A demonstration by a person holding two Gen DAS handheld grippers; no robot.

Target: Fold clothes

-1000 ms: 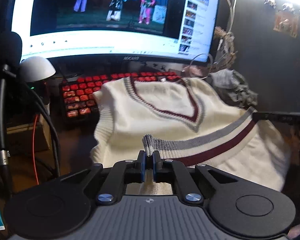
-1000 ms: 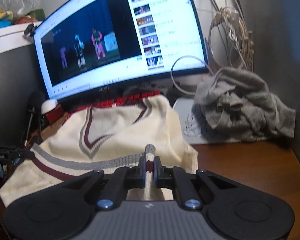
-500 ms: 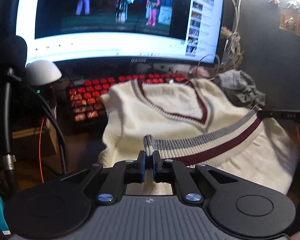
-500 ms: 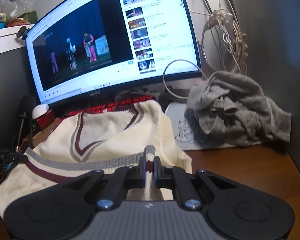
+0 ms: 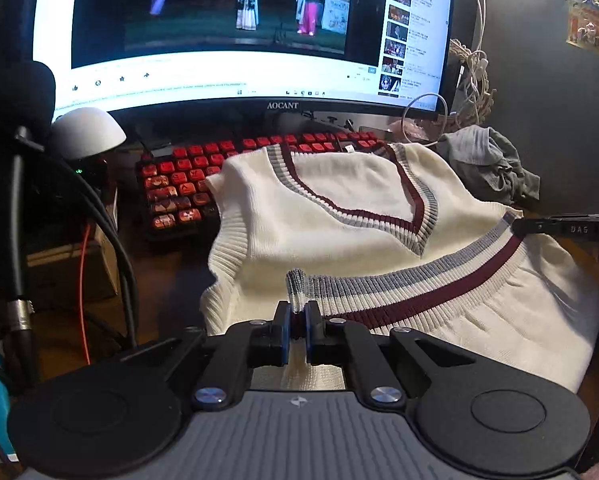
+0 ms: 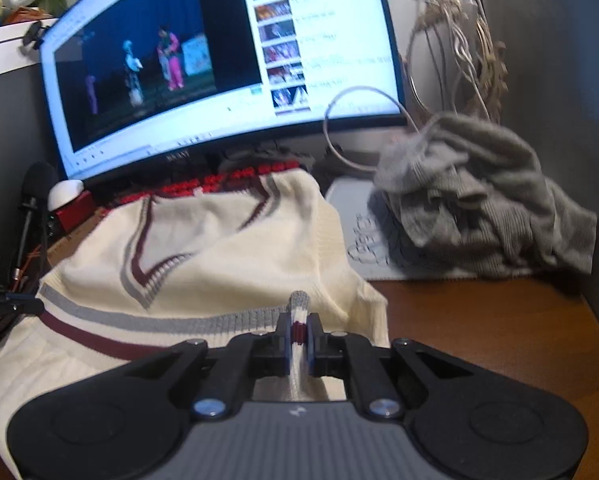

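Your left gripper [image 5: 298, 326] and right gripper [image 6: 298, 334] each pinch the striped hem of the cream V-neck sweater vest [image 5: 339, 208], which drapes over the red keyboard [image 5: 179, 184]. Uneven pulling could skew your fold.

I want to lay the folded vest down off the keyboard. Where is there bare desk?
The widest bare patch is the brown desk right of the vest, in front of the grey mat and the grey clothes pile. A narrower dark strip lies left of the vest, beside the black cables. Behind, the red keyboard and the monitor crowd everything.
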